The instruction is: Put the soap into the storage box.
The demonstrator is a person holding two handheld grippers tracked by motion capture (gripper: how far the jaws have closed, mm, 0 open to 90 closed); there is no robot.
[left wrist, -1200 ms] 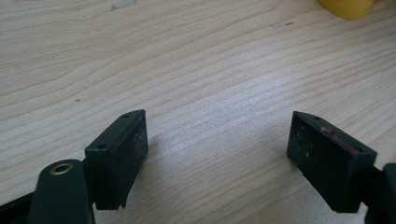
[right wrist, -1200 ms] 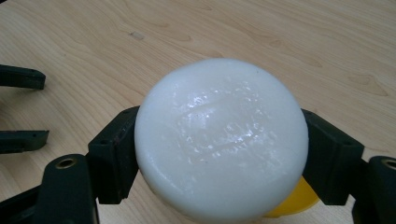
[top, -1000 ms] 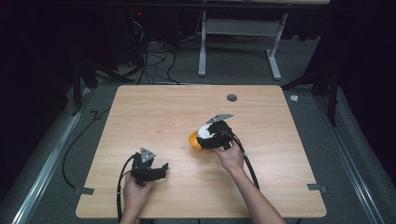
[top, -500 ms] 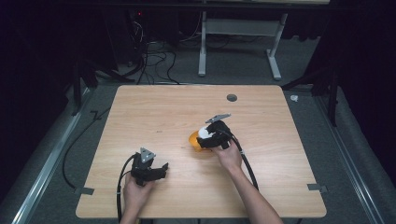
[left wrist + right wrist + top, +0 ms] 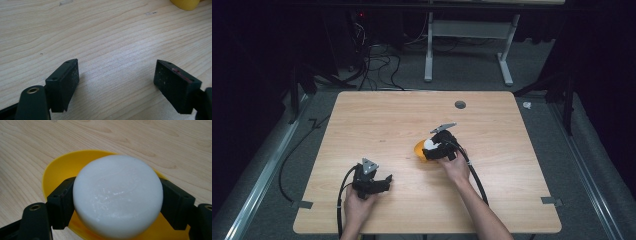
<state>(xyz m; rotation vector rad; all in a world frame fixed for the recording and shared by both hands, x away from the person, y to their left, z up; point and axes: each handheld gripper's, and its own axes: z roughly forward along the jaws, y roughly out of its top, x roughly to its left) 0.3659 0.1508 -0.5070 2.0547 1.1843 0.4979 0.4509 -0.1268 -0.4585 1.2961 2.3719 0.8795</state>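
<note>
The light wooden surface (image 5: 387, 120) around your work area carries a small dark round grommet (image 5: 460, 104) near its far edge, well apart from both tools. Your right tool (image 5: 117, 200) is clenched on the white round puck-shaped block (image 5: 117, 195), pads pressing both sides, directly above the shallow yellow plastic dish (image 5: 57, 170). Your left tool (image 5: 116, 82) sits released, jaws spread over bare wood, near the dish.

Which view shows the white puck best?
The right gripper view: the white puck is close and sharp, squeezed between both fingers over the yellow dish. The high view gives a small white spot; the left gripper view catches a bit of dish.
</note>
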